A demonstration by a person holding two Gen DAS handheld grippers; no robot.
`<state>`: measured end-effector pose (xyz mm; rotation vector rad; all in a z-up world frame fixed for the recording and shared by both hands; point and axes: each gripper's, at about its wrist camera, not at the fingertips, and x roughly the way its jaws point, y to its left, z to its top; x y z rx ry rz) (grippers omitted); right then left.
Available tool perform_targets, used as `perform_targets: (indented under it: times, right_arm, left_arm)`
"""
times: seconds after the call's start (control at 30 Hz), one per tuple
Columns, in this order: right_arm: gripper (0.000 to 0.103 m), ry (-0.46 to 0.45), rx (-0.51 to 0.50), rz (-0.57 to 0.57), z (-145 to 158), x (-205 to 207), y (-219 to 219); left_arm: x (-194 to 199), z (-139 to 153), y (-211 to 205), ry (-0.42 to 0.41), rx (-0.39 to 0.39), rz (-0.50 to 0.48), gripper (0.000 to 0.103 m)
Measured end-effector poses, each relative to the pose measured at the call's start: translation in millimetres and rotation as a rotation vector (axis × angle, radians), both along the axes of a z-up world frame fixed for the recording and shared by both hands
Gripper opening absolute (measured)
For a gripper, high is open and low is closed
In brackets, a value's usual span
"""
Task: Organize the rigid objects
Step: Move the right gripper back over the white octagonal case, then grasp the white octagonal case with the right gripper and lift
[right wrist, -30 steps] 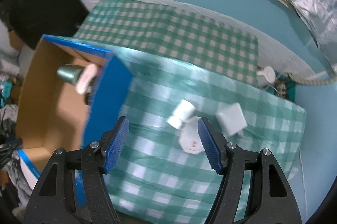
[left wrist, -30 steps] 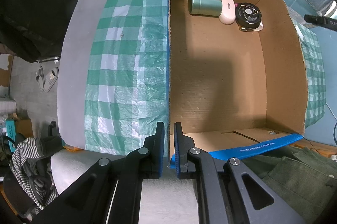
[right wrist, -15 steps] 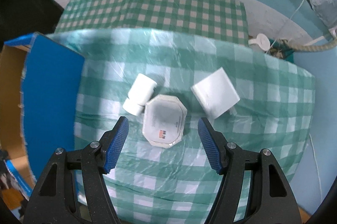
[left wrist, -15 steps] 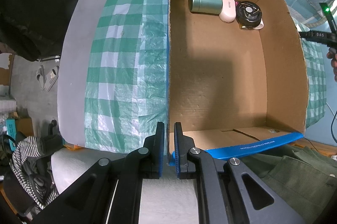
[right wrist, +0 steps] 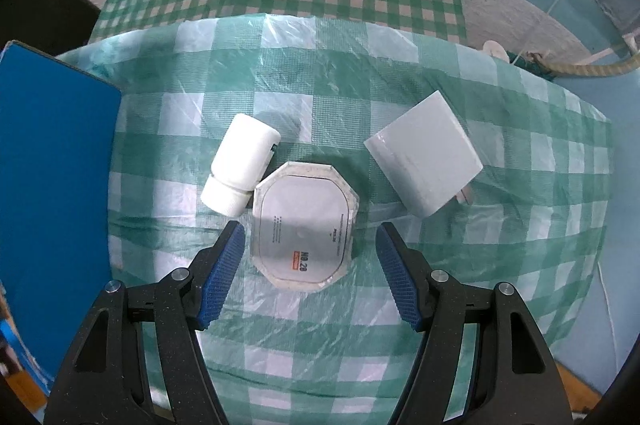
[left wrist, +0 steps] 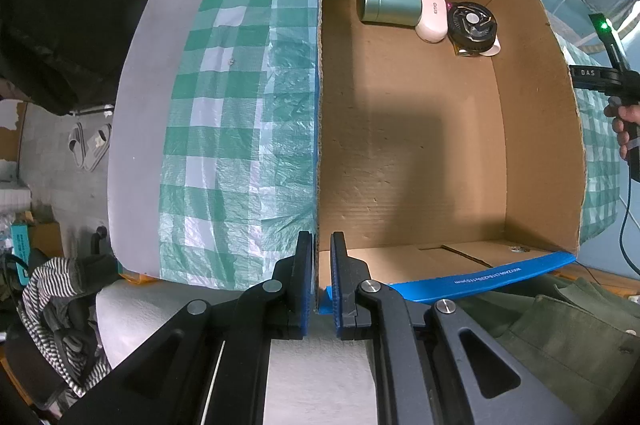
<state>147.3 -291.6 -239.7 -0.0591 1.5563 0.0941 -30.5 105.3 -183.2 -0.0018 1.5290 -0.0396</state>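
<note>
My left gripper (left wrist: 320, 281) is shut on the left wall of the open cardboard box (left wrist: 536, 153), near its front corner. At the box's far end lie a green canister (left wrist: 388, 4), a pale pink case (left wrist: 432, 15) and a black round fan (left wrist: 473, 25). My right gripper (right wrist: 310, 237) points down and stands open over a white octagonal container (right wrist: 304, 225) on the checked cloth. The container lies between the blue pads, which do not touch it. A white bottle (right wrist: 242, 163) leans against its upper left. A white plug block (right wrist: 424, 169) lies to the right.
The box's blue outer wall (right wrist: 56, 185) stands close on the left of the right gripper. The green checked cloth (right wrist: 320, 65) covers the table. A hand (left wrist: 624, 129) shows beyond the box's right wall. Green fabric (left wrist: 560, 325) and striped clothing (left wrist: 52, 289) lie below the table edge.
The right gripper swung away from the box and came down over the white items, so the octagonal container now sits between its open fingers. The left gripper has kept still.
</note>
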Motion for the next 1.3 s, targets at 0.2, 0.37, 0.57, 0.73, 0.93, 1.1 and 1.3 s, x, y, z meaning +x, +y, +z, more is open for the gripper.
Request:
perform_targets:
  times: [0.2,0.37,0.57,0.73,0.93,1.1,1.3]
  right_arm:
    - [0.068,0.011,-0.026,0.011,-9.6,-0.7,5.2]
    - [0.064,-0.002,-0.025,0.006,-10.8,-3.6,5.3]
    - [0.053,-0.02,-0.023,0.034,-9.5,-8.6,7.0]
    - [0.053,-0.016,-0.03,0.051,-9.4,-16.4,7.5]
    - [0.053,-0.007,-0.029,0.065,-5.0,-30.0,7.9]
    - [0.053,-0.016,-0.022,0.071,3.5,-40.3,8.5]
    - [0.053,-0.029,-0.009,0.069,16.7,-47.8,10.3]
  left_arm:
    - [0.1,0.5,0.2,-0.001,0.0,-0.001,0.008]
    - [-0.4,-0.5,-0.4,0.001,0.0,0.004,0.008]
    - [-2.3,-2.5,0.7,0.006,0.0,0.007,0.008]
    - [-1.9,-1.5,0.9,0.004,-0.002,0.007,0.008]
    - [-3.2,-1.5,0.9,0.003,-0.002,0.006,0.008]
    - [-3.7,-1.5,-0.1,0.002,-0.002,0.003,0.008]
    - [-3.4,-1.9,-1.0,0.002,-0.003,-0.004,0.008]
